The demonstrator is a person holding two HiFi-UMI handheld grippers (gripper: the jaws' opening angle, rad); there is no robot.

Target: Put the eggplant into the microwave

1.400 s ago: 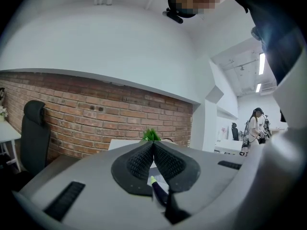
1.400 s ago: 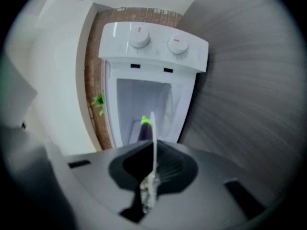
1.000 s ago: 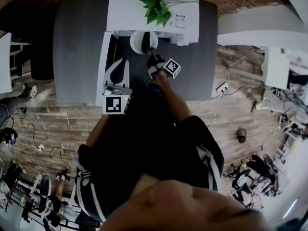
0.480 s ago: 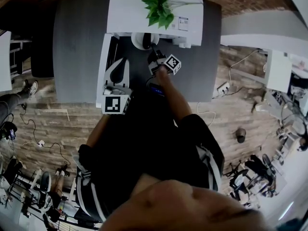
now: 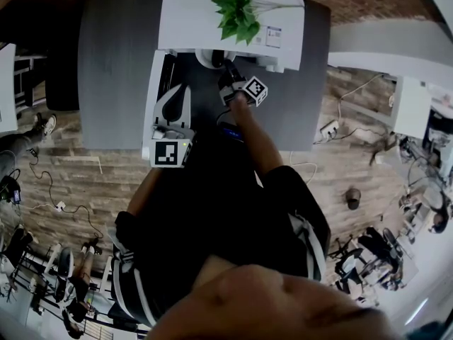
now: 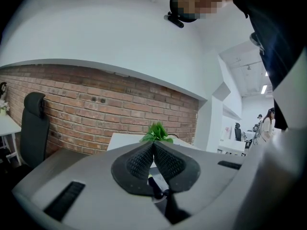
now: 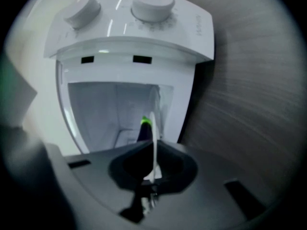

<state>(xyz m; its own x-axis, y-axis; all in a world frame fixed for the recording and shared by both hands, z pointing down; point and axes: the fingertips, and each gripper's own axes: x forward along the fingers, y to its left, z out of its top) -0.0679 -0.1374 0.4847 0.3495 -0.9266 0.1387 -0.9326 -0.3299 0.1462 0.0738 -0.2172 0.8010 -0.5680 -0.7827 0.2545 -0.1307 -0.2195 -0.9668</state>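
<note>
- Black pads of the right gripper (image 7: 152,145) are pressed onto the rim of a thin white plate (image 7: 153,128), which shows edge-on between them.
- Dark eggplant (image 7: 143,131) with a green tip lies on that plate, just past the jaws, pointing at the oven opening.
- White microwave (image 7: 192,37) is straight ahead of the right gripper with its cavity open. Two round knobs (image 7: 152,4) sit on its control panel.
- In the head view the plate and eggplant are at the mouth of the cavity, partly under the microwave's top edge.
- The right gripper's marker cube is just outside the opening, with the person's arm stretched behind it.
- The left gripper (image 6: 153,147) has its ribbed pads squeezed together with nothing between them.
- It is held beside the open white door (image 5: 151,91), to the left of the cavity and well apart from the plate.
- A green plant (image 6: 156,132) stands on top of the microwave, seen just above the left jaws.
- Behind it is a brick wall (image 6: 96,109), with a black chair (image 6: 31,123) at far left.
- The microwave stands on a grey table (image 5: 113,69).
</note>
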